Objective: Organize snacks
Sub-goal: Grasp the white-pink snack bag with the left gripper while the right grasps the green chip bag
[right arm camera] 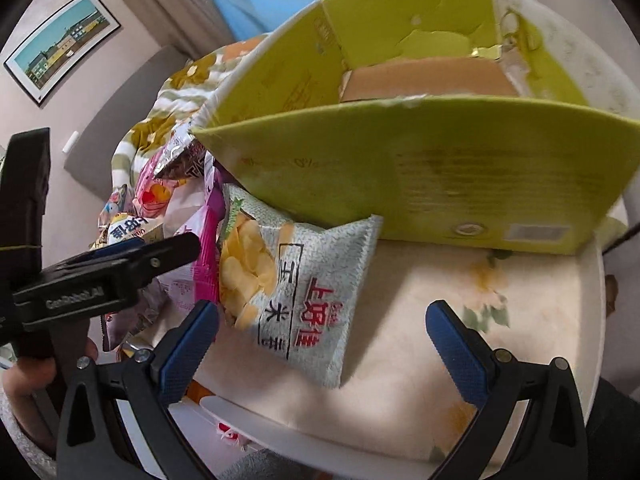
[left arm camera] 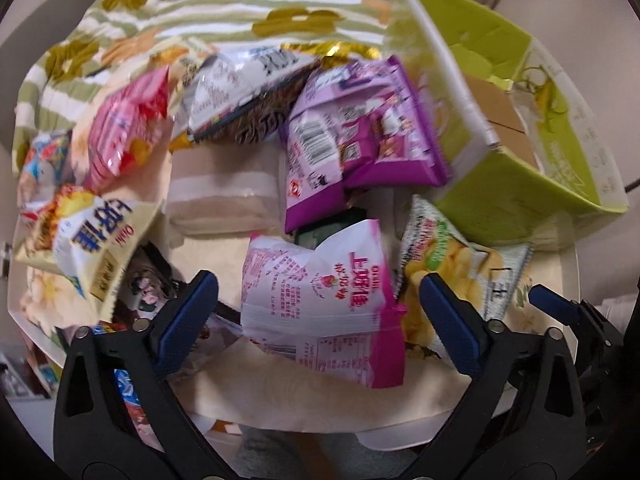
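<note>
In the left wrist view, the left gripper (left arm camera: 316, 308) is held wide and empty around a pink snack bag (left arm camera: 320, 308). In the right wrist view, the right gripper (right arm camera: 322, 336), also wide, is aimed at the chip bag (right arm camera: 296, 292) beside the green box (right arm camera: 420, 168). A pickup seems under way; closing is called for next.

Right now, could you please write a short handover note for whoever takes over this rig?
Left tongs: open, empty, over the pink-and-white bag.
Right tongs: open, empty, around the corn-chip bag, not touching it.
Green box: on the table's right; only brown cardboard visible inside.
Purple packs and other snacks are piled left of the box.
Done: nothing visibly boxed.
Left: all visible snacks.
</note>
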A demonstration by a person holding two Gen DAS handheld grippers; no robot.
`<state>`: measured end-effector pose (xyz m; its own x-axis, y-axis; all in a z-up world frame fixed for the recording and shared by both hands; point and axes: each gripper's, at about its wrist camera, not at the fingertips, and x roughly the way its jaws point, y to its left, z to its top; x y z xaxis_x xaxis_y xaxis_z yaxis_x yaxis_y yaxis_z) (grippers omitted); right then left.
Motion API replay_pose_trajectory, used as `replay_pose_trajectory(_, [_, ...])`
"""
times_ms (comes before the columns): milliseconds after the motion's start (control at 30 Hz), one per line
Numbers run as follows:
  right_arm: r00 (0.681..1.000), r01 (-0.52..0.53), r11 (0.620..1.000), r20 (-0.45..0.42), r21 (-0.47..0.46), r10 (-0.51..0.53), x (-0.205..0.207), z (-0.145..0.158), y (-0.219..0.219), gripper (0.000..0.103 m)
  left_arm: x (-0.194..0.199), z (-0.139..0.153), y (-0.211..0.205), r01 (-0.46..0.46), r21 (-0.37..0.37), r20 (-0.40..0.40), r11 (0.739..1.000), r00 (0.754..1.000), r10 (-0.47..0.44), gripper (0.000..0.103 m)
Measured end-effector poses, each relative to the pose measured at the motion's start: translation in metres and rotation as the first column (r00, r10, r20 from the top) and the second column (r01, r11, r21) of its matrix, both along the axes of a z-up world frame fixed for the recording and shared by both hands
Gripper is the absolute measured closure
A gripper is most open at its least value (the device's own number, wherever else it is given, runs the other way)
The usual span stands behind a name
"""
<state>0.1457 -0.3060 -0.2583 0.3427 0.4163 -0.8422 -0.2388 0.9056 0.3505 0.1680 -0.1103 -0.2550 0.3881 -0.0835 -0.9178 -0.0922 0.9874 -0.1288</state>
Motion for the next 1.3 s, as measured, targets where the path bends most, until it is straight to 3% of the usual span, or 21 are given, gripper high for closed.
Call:
replay_pose_trajectory(233, [0.997, -0.079, 0.997, -0.023, 0.021, 0.08, 0.012, -0.013, 0.011, 0.002, 0.002, -0.022, 0.007, -0.041, -0.04, -0.06, 0.998, 0.997, 0.039, 0.024])
replay_pose_trajectory(533, [0.99, -0.129, 0.991, -0.051, 0.028, 0.13, 0.025, -0.026, 0.023, 0.009, -0.001, -0.029, 0.008, -0.02, 0.018, -0.07, 1.0, 0.997, 0.021, 0.043])
replay_pose_trajectory(700, [0.989, -0.139, 0.989, -0.048, 0.042, 0.141, 0.03, -0.032, 0.037, 0.019, -0.005, -0.023, 0.01, -0.008, 0.026, -0.055, 1.0, 0.998, 0.009, 0.045])
replay_pose_trajectory(767, [0.987, -0.153, 0.986, -0.046, 0.064, 0.156, 0.029, -0.031, 0.041, 0.039, -0.008, -0.018, 0.004, -0.007, 0.023, -0.048, 1.0, 0.999, 0.008, 0.046])
replay_pose_trajectory(967, [0.988, -0.153, 0.984, 0.003, 0.088, 0.153, 0.022, -0.013, 0.038, 0.06, -0.019, 0.003, 0.0, 0.011, 0.011, 0.0, 1.0, 1.0, -0.011, 0.046])
replay_pose_trajectory(1167, [0.987, -0.151, 0.987, 0.062, 0.052, 0.147, 0.01, 0.009, 0.03, 0.069, -0.023, 0.019, 0.003, 0.035, -0.015, 0.027, 0.999, 0.999, -0.035, 0.046])
replay_pose_trajectory(1300, [0.989, -0.123, 0.992, 0.087, 0.028, 0.12, -0.001, 0.026, 0.026, 0.07, -0.03, 0.041, 0.01, 0.058, -0.032, 0.06, 0.998, 0.997, -0.056, 0.046])
